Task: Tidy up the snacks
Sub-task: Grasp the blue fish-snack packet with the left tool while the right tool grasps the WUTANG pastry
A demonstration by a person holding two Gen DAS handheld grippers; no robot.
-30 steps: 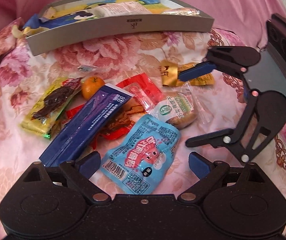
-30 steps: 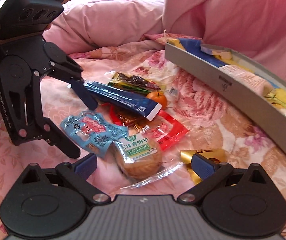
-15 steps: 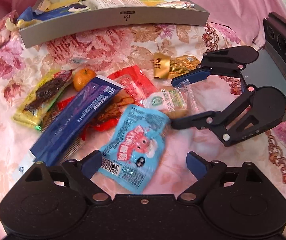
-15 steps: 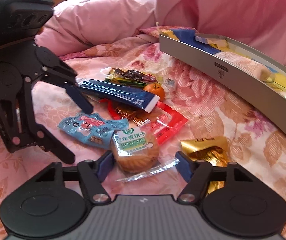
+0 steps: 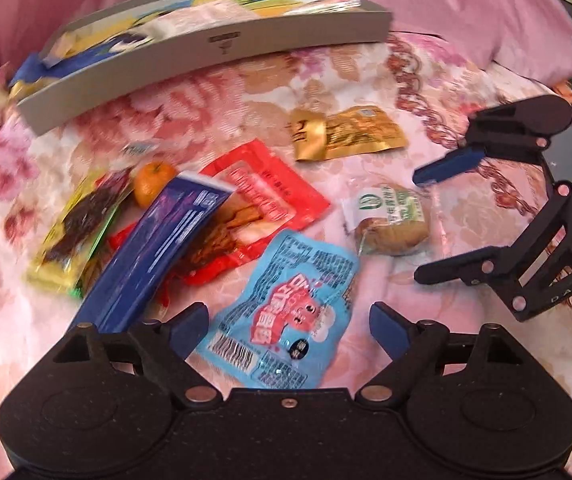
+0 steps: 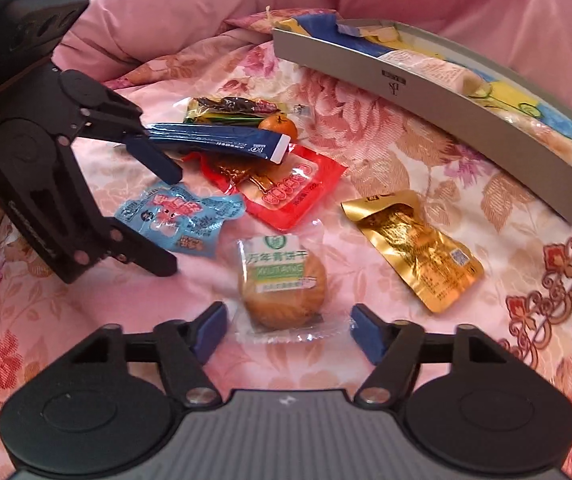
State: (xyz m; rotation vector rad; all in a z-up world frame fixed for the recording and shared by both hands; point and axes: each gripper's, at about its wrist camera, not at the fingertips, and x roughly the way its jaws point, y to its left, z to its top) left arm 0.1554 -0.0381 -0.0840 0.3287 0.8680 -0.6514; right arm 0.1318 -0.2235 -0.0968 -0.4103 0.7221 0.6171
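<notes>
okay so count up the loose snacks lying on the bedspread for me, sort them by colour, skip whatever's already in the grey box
Blue: 2, the long dark blue pack and the light blue pouch
Red: 1, the red pouch
Gold: 1, the gold pouch
Yellow-green: 1, the dried-fruit pack
Orange: 1, the tangerine
Clear wrap: 1, the round biscuit
Total: 7

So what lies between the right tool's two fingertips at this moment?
In the right wrist view, the round golden biscuit in its clear green-labelled wrapper lies on the pink floral bedspread, between the open right tool's fingers, untouched.
</notes>
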